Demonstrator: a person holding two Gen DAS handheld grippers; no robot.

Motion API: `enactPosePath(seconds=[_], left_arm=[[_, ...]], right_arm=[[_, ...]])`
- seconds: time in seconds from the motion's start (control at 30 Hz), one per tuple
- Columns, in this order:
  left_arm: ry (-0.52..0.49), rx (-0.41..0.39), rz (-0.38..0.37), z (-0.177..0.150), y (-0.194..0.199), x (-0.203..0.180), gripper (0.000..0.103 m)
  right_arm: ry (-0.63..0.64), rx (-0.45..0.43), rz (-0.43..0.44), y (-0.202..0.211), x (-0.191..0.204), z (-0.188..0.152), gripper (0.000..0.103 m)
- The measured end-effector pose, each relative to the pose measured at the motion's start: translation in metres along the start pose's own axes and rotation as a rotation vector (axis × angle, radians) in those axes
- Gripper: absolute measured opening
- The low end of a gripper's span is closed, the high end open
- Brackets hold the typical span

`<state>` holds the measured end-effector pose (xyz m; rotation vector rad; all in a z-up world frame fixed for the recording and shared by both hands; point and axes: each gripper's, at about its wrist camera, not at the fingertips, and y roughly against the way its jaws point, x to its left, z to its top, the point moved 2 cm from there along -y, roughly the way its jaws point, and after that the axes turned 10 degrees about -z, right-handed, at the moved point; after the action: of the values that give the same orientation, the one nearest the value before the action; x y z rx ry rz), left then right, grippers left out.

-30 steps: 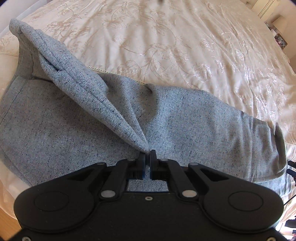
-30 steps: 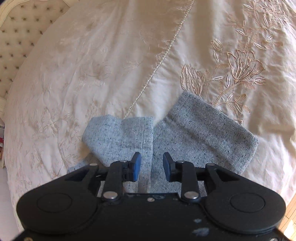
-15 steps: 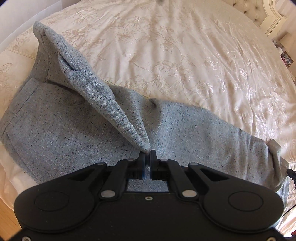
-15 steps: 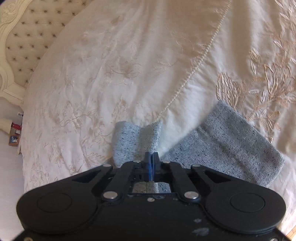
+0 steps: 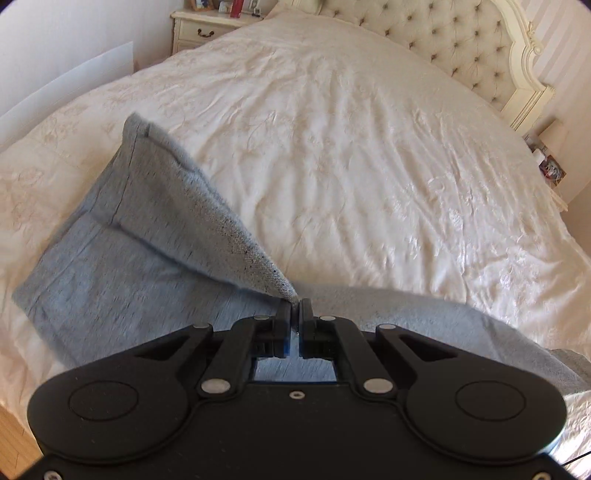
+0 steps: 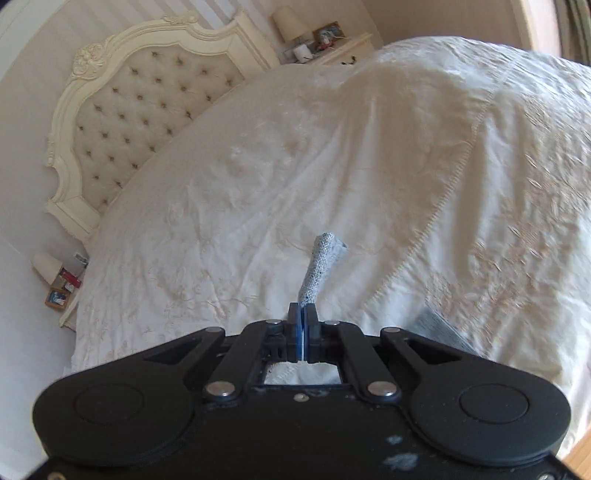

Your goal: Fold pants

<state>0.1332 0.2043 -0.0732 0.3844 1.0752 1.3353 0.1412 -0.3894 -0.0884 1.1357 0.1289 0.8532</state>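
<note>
Grey speckled pants (image 5: 122, 258) lie on a cream embroidered bedspread (image 5: 351, 147). My left gripper (image 5: 294, 304) is shut on the waistband end, which rises as a taut fold up from the bed to the fingers. My right gripper (image 6: 303, 310) is shut on a leg hem; a narrow strip of the grey pants (image 6: 321, 262) sticks out past the fingers. A corner of the other leg (image 6: 439, 328) shows low at the right, partly hidden by the gripper body.
A tufted cream headboard (image 6: 136, 114) stands at the far end of the bed. Bedside tables with a lamp and small items stand at either side (image 6: 321, 40) (image 6: 59, 284) (image 5: 207, 26). Wooden floor (image 5: 11, 443) shows below the bed's near edge.
My right gripper shut on a leg hem and lifted it. My left gripper rose with the waistband, pulling the fold taller. Both views tilted up toward the headboard.
</note>
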Motion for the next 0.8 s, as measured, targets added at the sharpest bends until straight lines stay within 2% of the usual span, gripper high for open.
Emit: enactPosePath(seconds=[0.13,0.2,0.27,0.33,0.53,0.6,0.7,0.8], left_arm=[[-0.022,0.161,0.081,-0.062,-0.028,0.019,0.004],[-0.066,0.229,0.125,-0.084,-0.044,0.022,0.002],[-0.069,0.276,0.137,-0.097,-0.055,0.025,0.0],[-0.057,0.278,0.136,-0.1,-0.056,0.024,0.0],[-0.09,0.202,0.087,-0.085,-0.039,0.009,0.0],[-0.099,0.201,0.084,-0.087,-0.04,0.008,0.0],[-0.099,0.225,0.086,-0.094,-0.044,0.005,0.0],[-0.102,0.228,0.09,-0.099,-0.04,0.003,0.0]], right_arm=[[-0.016,0.162,-0.193,-0.058,-0.053,-0.054,0.002],[-0.017,0.207,-0.232,-0.073,-0.063,-0.067,0.002],[-0.002,0.199,-0.228,-0.072,-0.065,-0.072,0.002],[0.012,0.18,-0.204,-0.065,-0.062,-0.068,0.002],[0.108,0.064,-0.129,-0.029,-0.043,-0.046,0.002],[0.114,0.094,-0.163,-0.033,-0.049,-0.051,0.002],[0.065,0.182,-0.227,-0.059,-0.07,-0.063,0.002],[0.05,0.187,-0.221,-0.059,-0.074,-0.066,0.001]])
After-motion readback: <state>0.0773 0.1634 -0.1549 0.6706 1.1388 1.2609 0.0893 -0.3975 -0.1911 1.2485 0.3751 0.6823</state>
